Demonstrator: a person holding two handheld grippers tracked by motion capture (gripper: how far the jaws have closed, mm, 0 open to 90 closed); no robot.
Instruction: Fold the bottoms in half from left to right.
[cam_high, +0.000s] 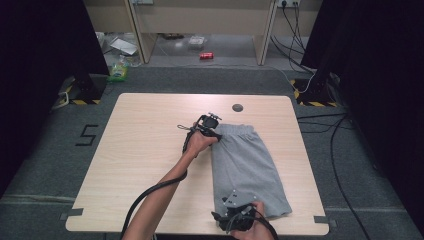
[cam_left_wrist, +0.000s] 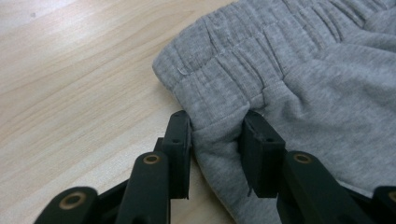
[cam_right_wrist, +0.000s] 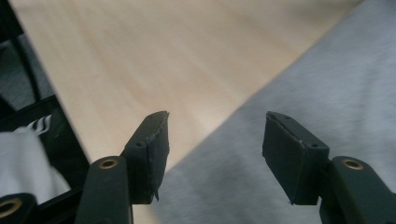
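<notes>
At the right half of the worktop: grey shorts, lying flat, waistband at the far end, leg hems at the near edge.
Waistband corner: pinched between the pads of the left gripper, a fold of grey fabric bunched up between them, just below the elastic.
Left gripper state: clamped on the shorts; in the high view, at the far left corner of the garment.
Right gripper state: jaws standing apart, nothing between them; one pad over grey cloth, the other over bare wood, so straddling the garment's edge.
Right gripper place: at the near hem, held by the hand at the worktop's near edge.
Risk, left side: thin bite near the seam; likely to slip out on a pull, or to lift a single layer and leave the rest behind.
Risk, right side: jaws closing astride the edge could miss the hem or catch a corner only, skewing any fold.
Risk, both: uneven pull between the far and near corners, dragging the shorts toward the near edge.
Left gripper view adds: gathered elastic stitching and the exact pinch point, lost to distance in the high view.
High view adds: the whole garment's lie, both hands' spacing, a dark round grommet beyond the waistband.
</notes>
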